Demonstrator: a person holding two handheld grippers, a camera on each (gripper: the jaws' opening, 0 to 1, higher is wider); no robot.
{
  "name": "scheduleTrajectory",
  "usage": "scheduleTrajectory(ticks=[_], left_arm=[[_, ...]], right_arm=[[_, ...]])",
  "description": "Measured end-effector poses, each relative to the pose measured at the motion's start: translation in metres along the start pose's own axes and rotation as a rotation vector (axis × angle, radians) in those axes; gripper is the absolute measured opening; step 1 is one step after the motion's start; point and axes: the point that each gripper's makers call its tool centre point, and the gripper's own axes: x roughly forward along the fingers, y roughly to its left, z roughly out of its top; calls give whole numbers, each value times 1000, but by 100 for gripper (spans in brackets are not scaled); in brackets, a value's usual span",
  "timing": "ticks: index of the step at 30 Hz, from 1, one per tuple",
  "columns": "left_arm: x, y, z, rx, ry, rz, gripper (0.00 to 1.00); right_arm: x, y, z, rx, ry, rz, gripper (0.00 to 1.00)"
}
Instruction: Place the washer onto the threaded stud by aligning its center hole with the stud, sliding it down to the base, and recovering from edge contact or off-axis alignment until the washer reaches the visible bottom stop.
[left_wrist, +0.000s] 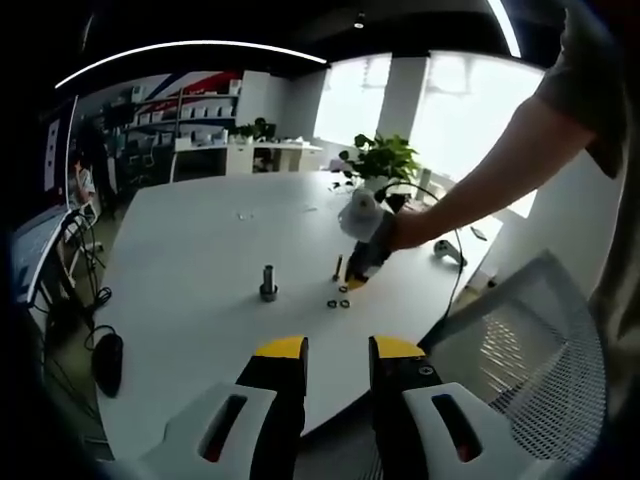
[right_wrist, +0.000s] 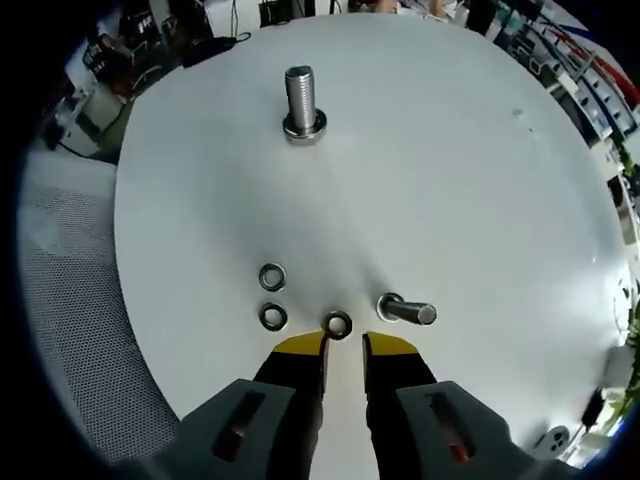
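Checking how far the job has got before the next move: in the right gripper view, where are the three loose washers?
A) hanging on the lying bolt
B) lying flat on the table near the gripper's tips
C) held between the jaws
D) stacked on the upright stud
B: the three washers lie flat on the white table just ahead of the right gripper, well short of the upright stud.

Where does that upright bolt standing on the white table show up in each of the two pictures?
Left gripper view: the upright bolt stands mid-table, just left of centre.
Right gripper view: the same bolt stands near the top, left of centre.
Shared landmark: the loose washers lying on the table.
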Motion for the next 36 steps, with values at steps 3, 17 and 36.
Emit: scheduleTrajectory(ticks=[3,17,36], left_arm=[[0,1,0,-3,-2,3,22],[0,1,0,-5,5,4,22],[-1,2,0,-1,6,5,22]], right_arm=[[2,3,2,-15,-5,0,16],[6,4,9,25,-15,23,16],[9,7,15,-179,148,-18,15]])
